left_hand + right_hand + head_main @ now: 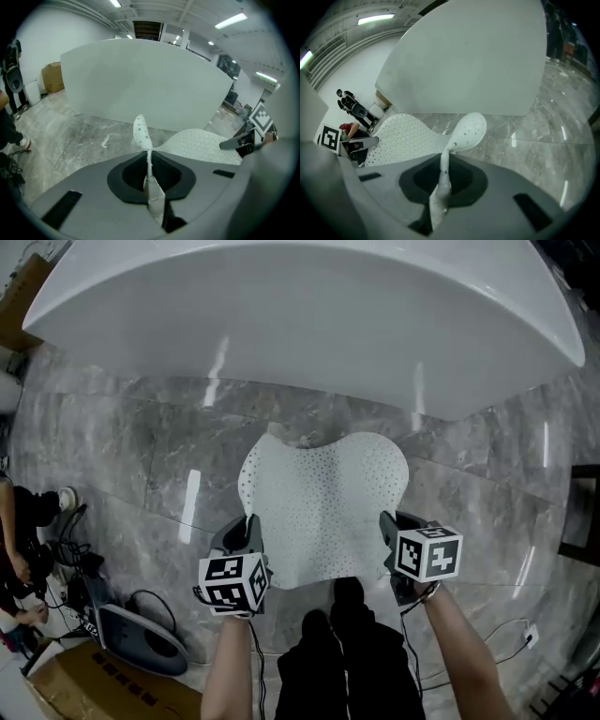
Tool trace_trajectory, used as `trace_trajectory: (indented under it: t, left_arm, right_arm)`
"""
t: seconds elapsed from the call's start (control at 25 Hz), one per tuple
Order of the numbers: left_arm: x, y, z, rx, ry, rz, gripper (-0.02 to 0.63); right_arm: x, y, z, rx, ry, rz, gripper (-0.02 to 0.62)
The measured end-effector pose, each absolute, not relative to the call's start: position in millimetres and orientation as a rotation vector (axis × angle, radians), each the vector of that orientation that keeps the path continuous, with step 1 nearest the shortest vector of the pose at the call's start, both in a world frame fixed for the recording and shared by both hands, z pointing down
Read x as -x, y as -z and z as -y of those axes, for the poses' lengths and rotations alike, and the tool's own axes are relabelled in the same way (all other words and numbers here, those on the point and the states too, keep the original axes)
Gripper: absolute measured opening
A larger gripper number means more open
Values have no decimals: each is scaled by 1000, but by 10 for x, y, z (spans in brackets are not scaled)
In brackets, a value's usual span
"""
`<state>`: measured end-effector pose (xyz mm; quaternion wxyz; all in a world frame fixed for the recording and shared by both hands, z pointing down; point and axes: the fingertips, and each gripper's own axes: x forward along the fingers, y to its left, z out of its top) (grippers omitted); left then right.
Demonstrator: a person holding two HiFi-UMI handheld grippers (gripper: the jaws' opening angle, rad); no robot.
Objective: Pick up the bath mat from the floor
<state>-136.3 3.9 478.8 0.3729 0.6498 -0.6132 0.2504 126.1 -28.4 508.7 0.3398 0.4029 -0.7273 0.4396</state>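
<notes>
Firmly, my left gripper has its jaws pinched together on the near left corner of the bath mat. In the left gripper view a thin fold of the dotted white sheet stands on edge between the pads, and a small flap sticks up past them. My right gripper is clamped the same way on the near right corner, with a rounded flap curling up beyond its jaws.

The mat stretches between the two grippers, its near edge raised in front of my dark trousers. Its two rounded lobes point toward twelve o'clock. I cannot tell whether that far end touches the floor.

Under it lies a glossy grey marble floor, veined and streaked with reflections of the lights. A large white bathtub fills the view from ten to two o'clock. At seven o'clock sits a cardboard box, with a grey rounded device just beside it. Dark cables tangle at eight o'clock, near a person at nine. Strip lights run along the ceiling.
</notes>
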Motion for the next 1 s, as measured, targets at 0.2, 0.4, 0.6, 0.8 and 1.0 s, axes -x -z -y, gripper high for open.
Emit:
trace_trajectory:
  t: [0.2, 0.4, 0.6, 0.8, 1.0]
  left_arm:
    - [1095, -3986, -35, -1699, -673, 1509, 16]
    - [903, -2973, 52, -1745, -693, 1485, 16]
    - [760, -1999, 280, -1840, -690, 1460, 16]
    - [520, -1218, 373, -1911, -659, 1424, 17]
    - [292, -595, 460, -1978, -598, 1392, 17]
  right_arm:
    - [-1694, -4206, 193, -1103, -1166, 1844, 23]
    - [-2036, -3144, 152, -1197, -1222, 1848, 23]
    - [-2212, -2197, 174, -1328, -1247, 1885, 23]
    - [-2413, -1406, 100, -1402, -1221, 1926, 23]
    - [-2576, -759, -20, -1471, -1175, 1972, 23]
